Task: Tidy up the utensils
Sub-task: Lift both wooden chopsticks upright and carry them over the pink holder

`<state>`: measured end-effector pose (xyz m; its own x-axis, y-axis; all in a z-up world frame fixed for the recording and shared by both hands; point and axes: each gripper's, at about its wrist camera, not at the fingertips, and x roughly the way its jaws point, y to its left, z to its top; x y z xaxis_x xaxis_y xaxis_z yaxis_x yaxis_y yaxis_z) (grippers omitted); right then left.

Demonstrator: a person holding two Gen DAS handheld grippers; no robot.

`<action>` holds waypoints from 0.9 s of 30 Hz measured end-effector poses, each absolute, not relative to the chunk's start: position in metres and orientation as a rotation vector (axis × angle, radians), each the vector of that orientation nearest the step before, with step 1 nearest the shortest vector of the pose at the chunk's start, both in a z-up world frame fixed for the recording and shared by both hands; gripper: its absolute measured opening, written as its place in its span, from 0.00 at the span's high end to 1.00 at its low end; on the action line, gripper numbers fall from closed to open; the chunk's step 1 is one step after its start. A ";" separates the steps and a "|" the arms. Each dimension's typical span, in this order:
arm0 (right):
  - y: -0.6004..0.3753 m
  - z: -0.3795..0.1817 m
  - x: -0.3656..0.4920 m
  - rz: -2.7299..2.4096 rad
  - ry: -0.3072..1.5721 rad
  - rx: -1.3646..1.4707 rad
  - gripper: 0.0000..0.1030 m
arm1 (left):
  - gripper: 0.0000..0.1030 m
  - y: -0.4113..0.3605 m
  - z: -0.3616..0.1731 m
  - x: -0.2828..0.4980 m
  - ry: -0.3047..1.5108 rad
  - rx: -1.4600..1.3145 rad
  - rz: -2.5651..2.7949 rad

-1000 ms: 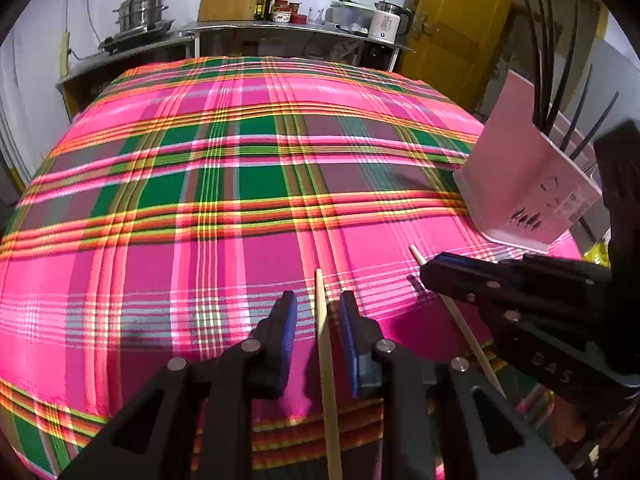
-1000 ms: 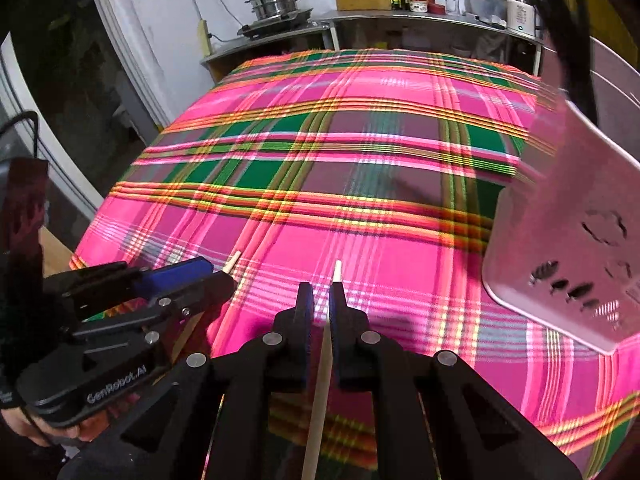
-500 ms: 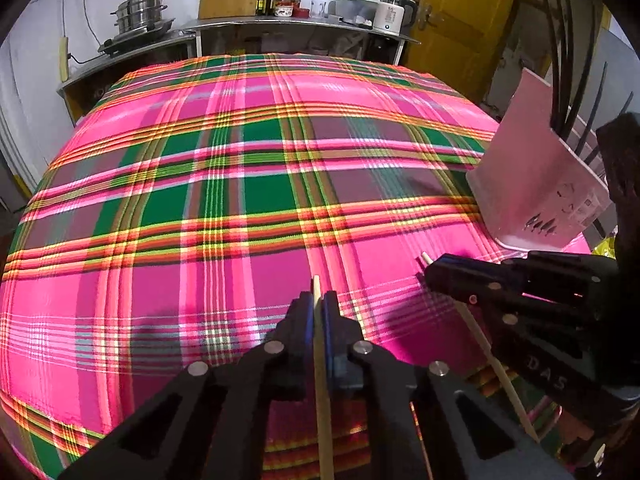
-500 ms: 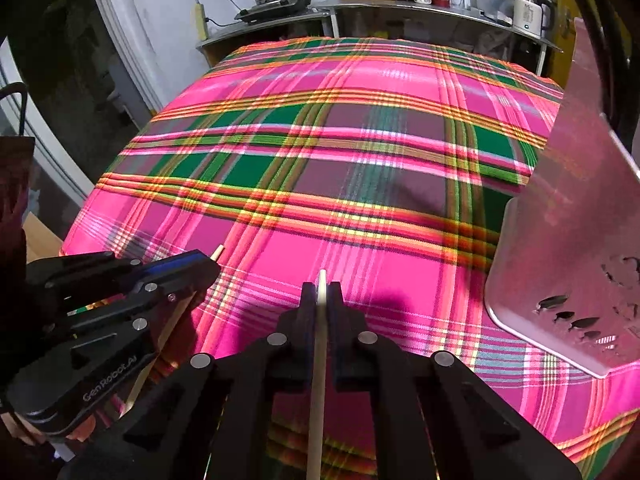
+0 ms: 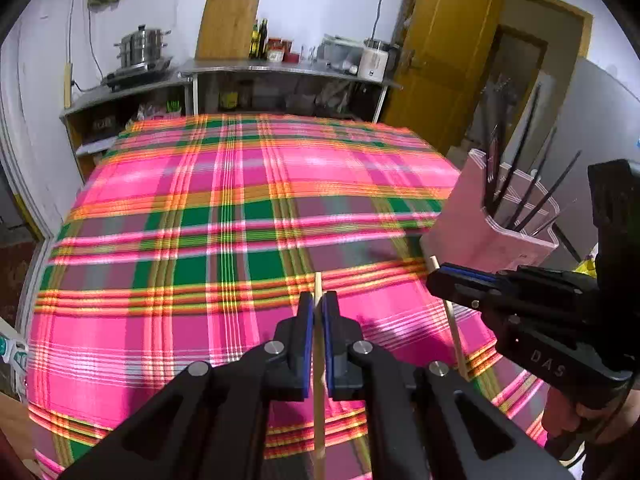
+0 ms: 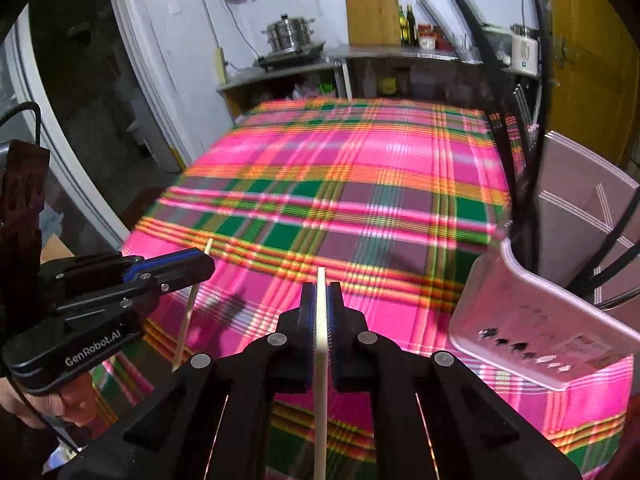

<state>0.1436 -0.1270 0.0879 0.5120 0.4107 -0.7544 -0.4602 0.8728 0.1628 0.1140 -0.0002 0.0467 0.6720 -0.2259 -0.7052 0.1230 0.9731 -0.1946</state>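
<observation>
My left gripper (image 5: 318, 304) is shut on a pale wooden chopstick (image 5: 318, 400), whose tip pokes out just past the blue pads. My right gripper (image 6: 320, 296) is shut on a second wooden chopstick (image 6: 320, 380) in the same way. Both are lifted off the pink plaid tablecloth (image 5: 180, 240). Each gripper shows in the other's view: the right gripper (image 5: 442, 276) at the right with its chopstick (image 5: 454, 332), the left gripper (image 6: 200, 264) at the left with its chopstick (image 6: 184, 328). A pink utensil holder (image 5: 472, 232) with several black chopsticks (image 5: 520, 176) stands at the table's right.
The pink holder (image 6: 532, 320) stands close to the right gripper, its black chopsticks (image 6: 508, 168) reaching up high. Behind the table is a metal counter (image 5: 280, 68) with a steel pot (image 5: 140, 48), bottles and a kettle. A yellow door (image 5: 444, 60) is at the back right.
Both grippers closed onto the chopsticks that lay on the cloth, then rose with them; the table now looks farther below and the chopsticks hang clear of the cloth.
</observation>
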 end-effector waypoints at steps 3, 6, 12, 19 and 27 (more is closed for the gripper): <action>-0.135 0.107 0.134 0.523 0.845 -0.048 0.95 | 0.95 0.000 0.065 0.105 0.774 -0.139 -0.208; -0.144 0.125 0.123 0.516 0.801 -0.035 0.95 | 0.95 -0.002 0.082 0.097 0.740 -0.133 -0.219; -0.162 0.148 0.105 0.497 0.745 -0.017 0.95 | 0.95 -0.013 0.109 0.084 0.686 -0.120 -0.245; -0.181 0.162 0.093 0.468 0.712 0.005 0.95 | 0.95 -0.024 0.119 0.077 0.673 -0.119 -0.274; -0.204 0.177 0.084 0.426 0.675 0.032 0.95 | 0.95 -0.042 0.128 0.082 0.681 -0.128 -0.327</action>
